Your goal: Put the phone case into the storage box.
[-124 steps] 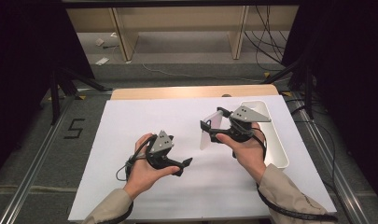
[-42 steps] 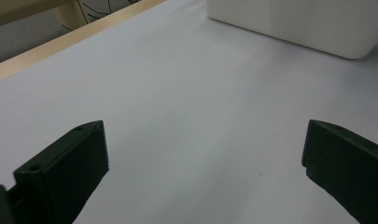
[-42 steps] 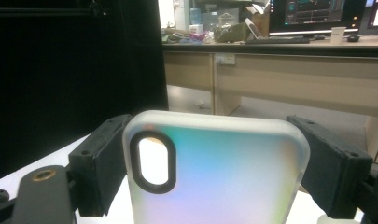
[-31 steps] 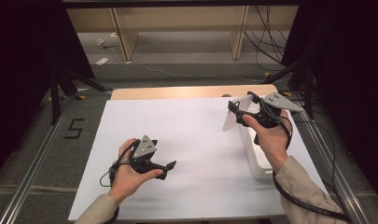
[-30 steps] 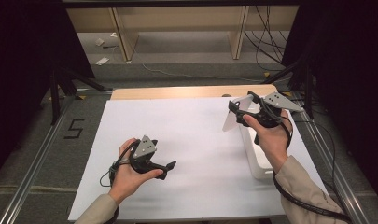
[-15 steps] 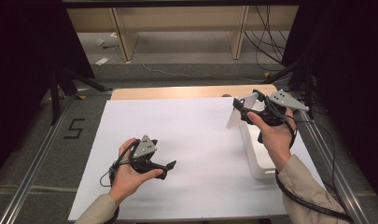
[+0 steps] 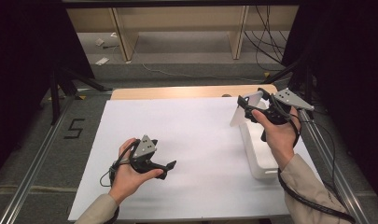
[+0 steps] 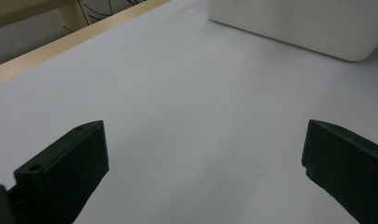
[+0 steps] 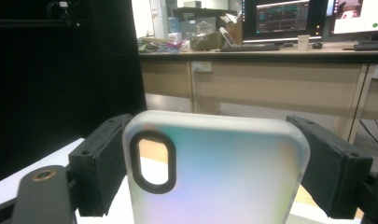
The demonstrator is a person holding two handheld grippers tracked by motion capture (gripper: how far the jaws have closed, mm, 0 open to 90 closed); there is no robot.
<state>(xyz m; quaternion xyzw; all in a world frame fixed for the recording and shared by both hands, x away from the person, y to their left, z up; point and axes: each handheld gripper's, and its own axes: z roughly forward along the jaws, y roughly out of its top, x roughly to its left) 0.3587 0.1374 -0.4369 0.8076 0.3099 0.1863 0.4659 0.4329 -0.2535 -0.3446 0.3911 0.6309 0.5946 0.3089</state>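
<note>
A frosted, translucent phone case (image 7: 239, 115) with an oval camera cut-out hangs upright over the far end of a white rectangular tray (image 7: 259, 161) at the table's right side. My right gripper (image 7: 248, 105) is shut on the case, one jaw on each long edge. In the right gripper view the case (image 9: 224, 177) stands between both jaws of the gripper (image 9: 219, 161). My left gripper (image 7: 169, 169) rests low over the white sheet at the near left, open, pointing right. In the left gripper view its jaws stand wide around bare sheet (image 8: 203, 154), with the tray (image 8: 294, 23) ahead.
A white sheet (image 7: 186, 135) covers the table, with a wooden strip (image 7: 186, 92) along its far edge. Metal rails (image 7: 35, 163) run down both sides. Cables trail from both grippers. Beyond the table are a desk's legs and loose floor cables.
The right gripper has carried the phone case from the table's middle to the right and farther back, over the tray's far end. The left hand drew back toward the near left earlier, then kept still.
</note>
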